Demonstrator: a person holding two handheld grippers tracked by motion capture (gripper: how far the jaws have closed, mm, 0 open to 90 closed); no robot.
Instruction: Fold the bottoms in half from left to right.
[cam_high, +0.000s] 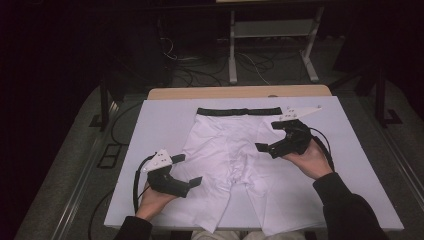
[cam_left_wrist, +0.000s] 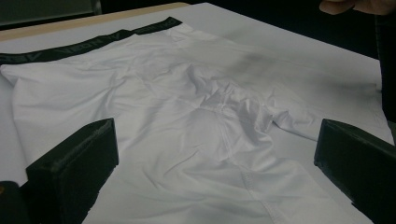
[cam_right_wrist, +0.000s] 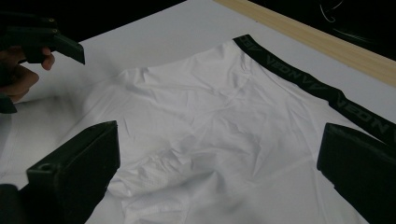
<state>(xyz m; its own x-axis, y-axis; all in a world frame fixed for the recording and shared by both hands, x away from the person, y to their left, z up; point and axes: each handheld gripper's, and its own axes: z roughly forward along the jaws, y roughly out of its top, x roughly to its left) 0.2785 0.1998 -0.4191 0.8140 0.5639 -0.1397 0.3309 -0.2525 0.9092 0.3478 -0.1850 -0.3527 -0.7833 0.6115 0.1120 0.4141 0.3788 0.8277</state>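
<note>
White shorts (cam_high: 227, 160) are lying flat on the worktop (cam_high: 350, 165), waistband at the far edge. The left tool (cam_high: 187, 170) is hovering wide open at their left leg; the right tool (cam_high: 267, 136) is hovering wide open at their right side, gripping nothing.

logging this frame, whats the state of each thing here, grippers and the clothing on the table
left gripper: open, jaws wide apart, above the left leg of the shorts, holding nothing
right gripper: open, jaws wide apart, above the right side of the shorts, holding nothing
white shorts: spread out flat on the table, wrinkled at the crotch
black waistband: unfolded, at the far end
white table cover: flat
</note>
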